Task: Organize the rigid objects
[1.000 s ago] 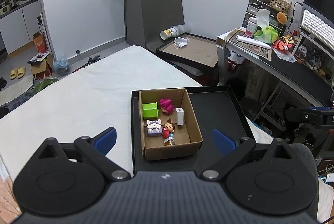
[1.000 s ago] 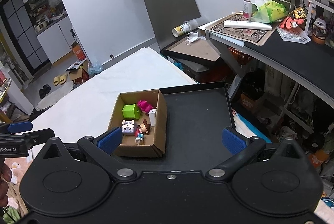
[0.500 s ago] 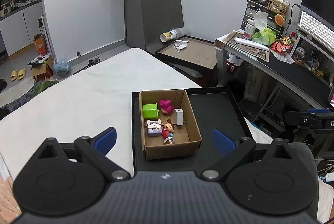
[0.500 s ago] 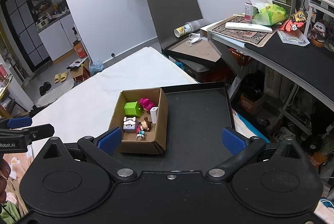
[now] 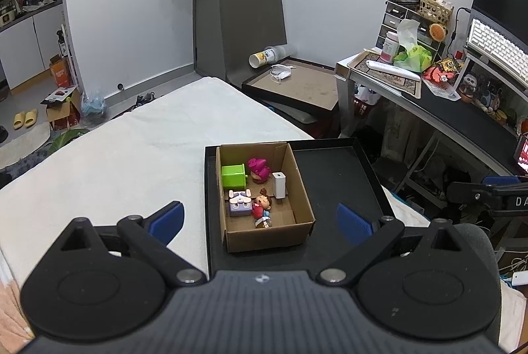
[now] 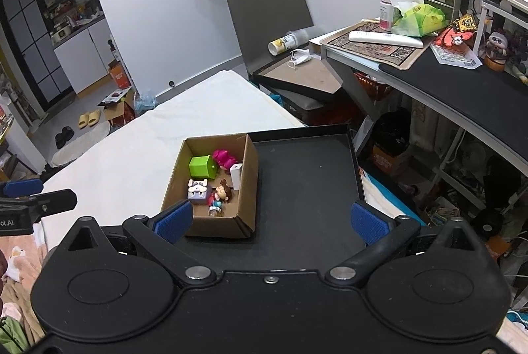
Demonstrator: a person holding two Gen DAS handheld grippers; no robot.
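While both tongs gape wide and empty, cardboard box of toys on black tray, cluttered desk right.

Left gripper: black body, ribbed grey housing, blue fingertip pads, silver pivot screws beside housing. Right gripper: black smooth body, blue pads, silver screws; white lettering on side.

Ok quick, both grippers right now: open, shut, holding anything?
Left gripper: open, holding nothing, above the cardboard box.
Right gripper: open, holding nothing, above the black tray.
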